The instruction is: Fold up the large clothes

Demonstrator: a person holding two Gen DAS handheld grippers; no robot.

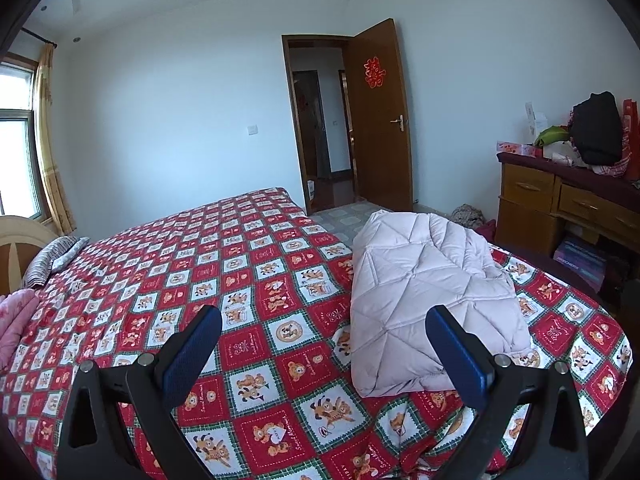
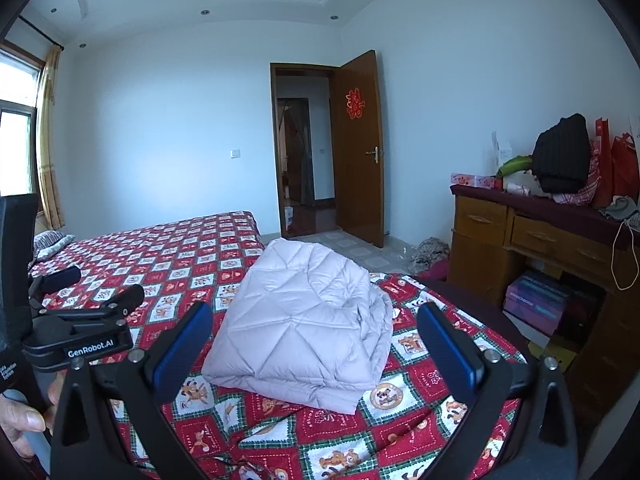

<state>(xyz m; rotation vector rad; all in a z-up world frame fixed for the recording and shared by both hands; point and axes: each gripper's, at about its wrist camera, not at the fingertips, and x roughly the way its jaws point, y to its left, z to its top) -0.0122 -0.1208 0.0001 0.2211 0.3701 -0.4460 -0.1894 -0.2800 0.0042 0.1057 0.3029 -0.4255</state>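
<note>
A: What are the two tools doing?

B: Both are held above the bed with nothing between their fingers. The left gripper point(image 1: 324, 344) has its blue-padded fingers spread wide, and so does the right gripper point(image 2: 316, 340).

A: And the garment?

B: It is a pale lilac quilted down coat point(image 2: 308, 320), folded into a thick bundle and lying on the red checked bear-print bedspread point(image 1: 248, 280). From the right gripper it sits straight ahead, just beyond the fingertips and between the lines of the two fingers. From the left gripper the same coat point(image 1: 428, 300) lies ahead and to the right, with the right-hand finger point(image 1: 456, 356) overlapping its near edge in the picture; whether they touch, I cannot tell.

A: Can each tool see the other?

B: The right wrist view shows the left gripper's black body at its far left, close beside it, with a person's hand point(image 2: 24, 420) on the handle below.

A: What else is around?

B: Ahead of both tools, past the bed, a brown wooden door point(image 2: 358, 152) stands open. To the right is a wooden dresser point(image 2: 520, 236) with a black folded garment point(image 2: 564, 156) on top. Far ahead on the left, a striped pillow point(image 1: 54, 256) lies at the head of the bed, under a curtained window point(image 1: 20, 148).
</note>
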